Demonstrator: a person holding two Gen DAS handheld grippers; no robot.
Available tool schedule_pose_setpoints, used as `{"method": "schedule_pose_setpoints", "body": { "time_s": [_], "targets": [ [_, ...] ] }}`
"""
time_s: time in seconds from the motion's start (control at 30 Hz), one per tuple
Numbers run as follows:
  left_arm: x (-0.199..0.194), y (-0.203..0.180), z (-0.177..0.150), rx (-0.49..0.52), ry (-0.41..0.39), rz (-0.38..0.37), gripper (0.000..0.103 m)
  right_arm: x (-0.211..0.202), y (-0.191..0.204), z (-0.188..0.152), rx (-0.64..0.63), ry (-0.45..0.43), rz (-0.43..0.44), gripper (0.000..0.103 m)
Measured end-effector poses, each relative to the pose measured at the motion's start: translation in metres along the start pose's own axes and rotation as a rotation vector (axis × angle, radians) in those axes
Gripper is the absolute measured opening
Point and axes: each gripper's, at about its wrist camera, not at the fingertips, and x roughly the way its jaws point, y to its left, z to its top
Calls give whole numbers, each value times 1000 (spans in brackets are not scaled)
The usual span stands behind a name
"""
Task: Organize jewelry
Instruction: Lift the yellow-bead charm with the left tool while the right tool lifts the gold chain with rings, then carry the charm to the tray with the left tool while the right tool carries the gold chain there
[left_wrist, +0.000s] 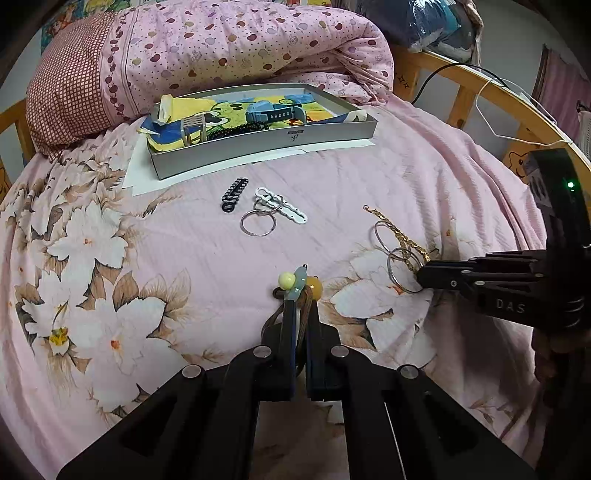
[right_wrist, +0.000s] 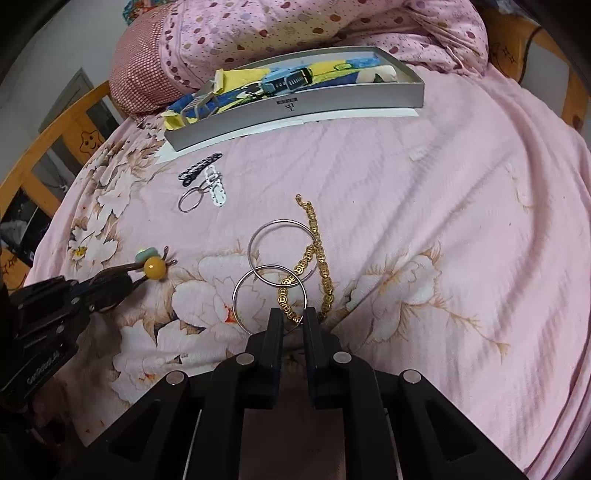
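My left gripper (left_wrist: 300, 306) is shut on a brown cord bracelet (left_wrist: 300, 284) with yellow, pale green and amber beads, just over the pink floral bedsheet. The right wrist view shows this gripper (right_wrist: 129, 282) at the left, the amber bead (right_wrist: 154, 266) beyond its tips. My right gripper (right_wrist: 293, 314) stands slightly open on the sheet. A gold chain (right_wrist: 325, 273) runs into the narrow gap between its fingers, and the rim of a silver ring (right_wrist: 233, 299) lies at its tips. A second silver ring (right_wrist: 280, 221) overlaps the first. The grey box (left_wrist: 258, 147) at the back holds a blue watch, dark beads and a metal band.
Between the box and the grippers lie a black clip (left_wrist: 232, 194), a white clip (left_wrist: 286, 210) and a keyring (left_wrist: 242, 225). A rolled pink quilt (left_wrist: 240, 44) and a checked pillow sit behind the box. A wooden bed rail (left_wrist: 517, 107) with a white cable runs along the right.
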Motion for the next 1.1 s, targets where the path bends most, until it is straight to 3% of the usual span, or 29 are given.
{"method": "schedule_pose_setpoints", "body": {
  "time_s": [0.27,0.43,0.67,0.87,0.97,1.1],
  "targets": [
    [-7,-3,-4,0,-10,-1,2,1,-1,1,32,15,4,11],
    [-9,-3,-5,0,-15,-2,2,-1,5,-4,29,9,20,1],
    [-18,-2,-4,-1,-42,-1,2,-18,33,-9,-90,-45,23,1],
    [-20,-2,-4,0,-47,0,2,-4,13,-11,28,27,23,2],
    [-19,-1,-5,0,-44,-1,2,-2,6,-9,83,33,55,4],
    [-19,0,-5,-3,-43,-2,2,1,4,-6,124,32,82,21]
  ]
}}
